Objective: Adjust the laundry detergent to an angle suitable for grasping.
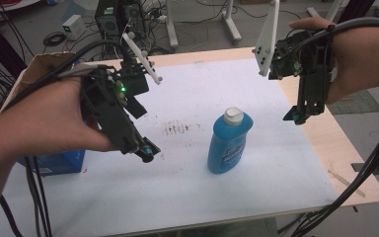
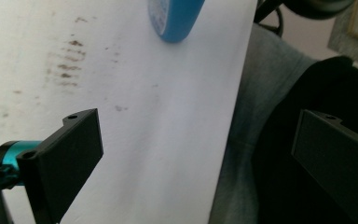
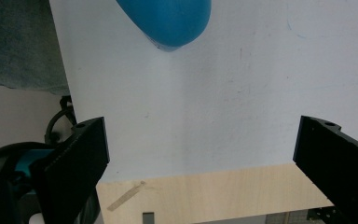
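I saw blue bottle [image 1: 229, 143] lying mid-bench [image 1: 276, 168], white cap toward 12 o'clock, left gripper [image 1: 145, 153] at its 9 o'clock, jaws apart, right gripper [image 1: 296, 116] at 2 o'clock, jaws apart, both clear of it.

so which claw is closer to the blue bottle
Left. The left claw hangs just left of the bottle, level with its lower half. The right claw is farther off, to its right and held higher, over the table's far right side.

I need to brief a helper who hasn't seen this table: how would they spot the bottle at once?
Look at the white sheet covering the wooden table. Near its middle, between the two raised tongs, lies the blue bottle. Its white cap and printed label set it apart from the brown smudges beside it.
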`<state>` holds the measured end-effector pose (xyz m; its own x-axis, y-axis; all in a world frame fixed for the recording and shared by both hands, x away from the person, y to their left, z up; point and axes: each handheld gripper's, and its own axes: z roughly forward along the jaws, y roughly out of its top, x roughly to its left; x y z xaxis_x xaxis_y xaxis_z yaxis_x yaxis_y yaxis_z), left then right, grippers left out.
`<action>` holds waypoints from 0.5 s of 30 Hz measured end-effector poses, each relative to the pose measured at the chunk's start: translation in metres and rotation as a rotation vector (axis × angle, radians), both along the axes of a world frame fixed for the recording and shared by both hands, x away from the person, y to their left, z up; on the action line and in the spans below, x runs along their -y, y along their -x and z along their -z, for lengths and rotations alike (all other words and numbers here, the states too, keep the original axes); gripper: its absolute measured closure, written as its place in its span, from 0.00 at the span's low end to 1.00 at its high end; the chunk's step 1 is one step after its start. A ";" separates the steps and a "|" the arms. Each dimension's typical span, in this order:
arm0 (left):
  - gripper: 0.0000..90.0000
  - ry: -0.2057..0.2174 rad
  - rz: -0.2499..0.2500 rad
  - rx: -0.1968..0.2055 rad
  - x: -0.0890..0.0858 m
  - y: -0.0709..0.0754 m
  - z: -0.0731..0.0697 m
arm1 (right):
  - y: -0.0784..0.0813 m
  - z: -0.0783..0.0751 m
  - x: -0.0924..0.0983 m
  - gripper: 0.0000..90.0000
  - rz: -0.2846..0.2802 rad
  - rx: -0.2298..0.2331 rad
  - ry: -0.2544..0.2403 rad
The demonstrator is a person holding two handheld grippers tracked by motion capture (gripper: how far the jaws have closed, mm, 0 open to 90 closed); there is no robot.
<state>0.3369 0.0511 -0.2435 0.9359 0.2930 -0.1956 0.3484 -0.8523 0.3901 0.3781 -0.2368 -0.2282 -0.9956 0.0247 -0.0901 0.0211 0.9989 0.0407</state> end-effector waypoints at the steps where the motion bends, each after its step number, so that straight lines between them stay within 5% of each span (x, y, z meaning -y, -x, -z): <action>1: 0.02 0.010 -0.013 -0.001 0.005 0.001 0.005 | 0.000 0.000 0.000 0.03 -0.003 0.003 -0.001; 10: 0.02 0.015 -0.117 0.026 0.028 0.003 0.016 | 0.002 0.002 0.006 0.03 0.006 -0.004 -0.007; 15: 0.02 0.036 -0.134 0.036 0.044 0.002 0.020 | 0.001 0.002 0.008 0.03 0.009 -0.001 -0.014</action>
<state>0.3353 0.0067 -0.2631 0.8956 0.4088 -0.1755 0.4431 -0.7844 0.4341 0.3775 -0.2445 -0.2298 -0.9955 0.0345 -0.0886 0.0298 0.9981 0.0546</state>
